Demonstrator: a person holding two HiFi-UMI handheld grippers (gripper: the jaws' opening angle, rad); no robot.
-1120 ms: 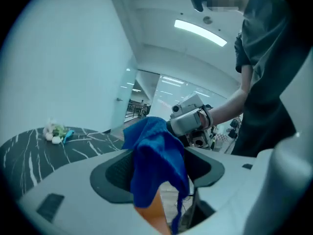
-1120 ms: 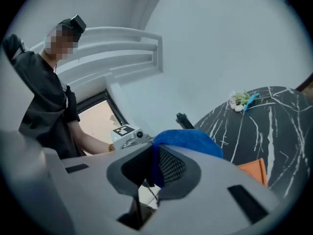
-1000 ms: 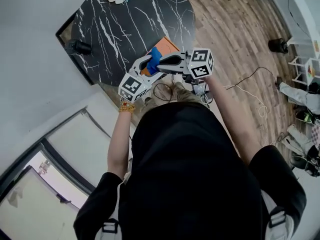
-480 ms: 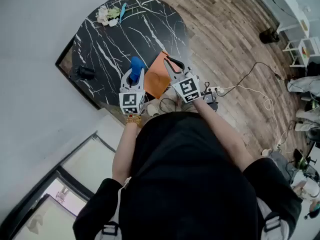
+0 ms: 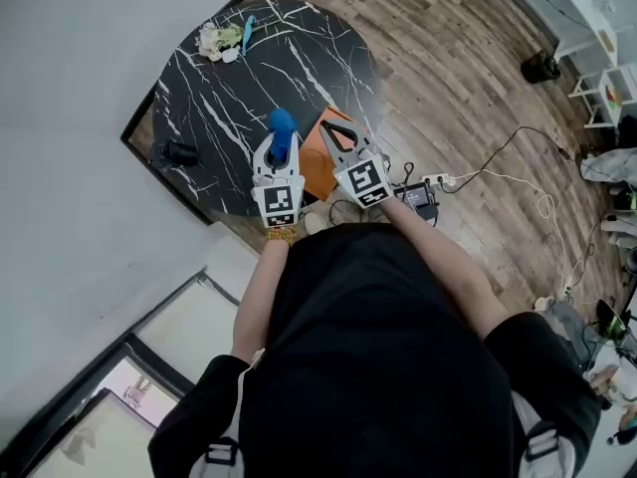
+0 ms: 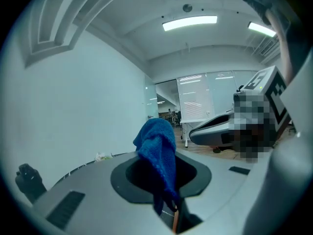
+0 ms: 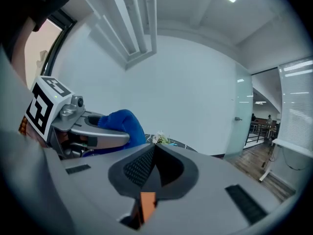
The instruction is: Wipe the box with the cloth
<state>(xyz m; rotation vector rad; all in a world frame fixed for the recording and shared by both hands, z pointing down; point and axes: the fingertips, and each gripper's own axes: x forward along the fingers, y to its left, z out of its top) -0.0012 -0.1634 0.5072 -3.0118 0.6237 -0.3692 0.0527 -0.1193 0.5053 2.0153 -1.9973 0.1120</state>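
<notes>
The cloth (image 6: 159, 148) is blue, nubby terry, bunched into a soft, rounded plume. The left gripper (image 5: 281, 147) has its fingers clenched on the lower end, so the cloth's long axis runs out along the fingers, its free end pointing away from the person. The box (image 5: 317, 172) is flat, orange and smooth, lying at the near edge of the black, white-veined, marble-look surface (image 5: 229, 98), one corner pointing away. The right gripper (image 5: 336, 137) hangs over the box, fingers closed together and empty.
</notes>
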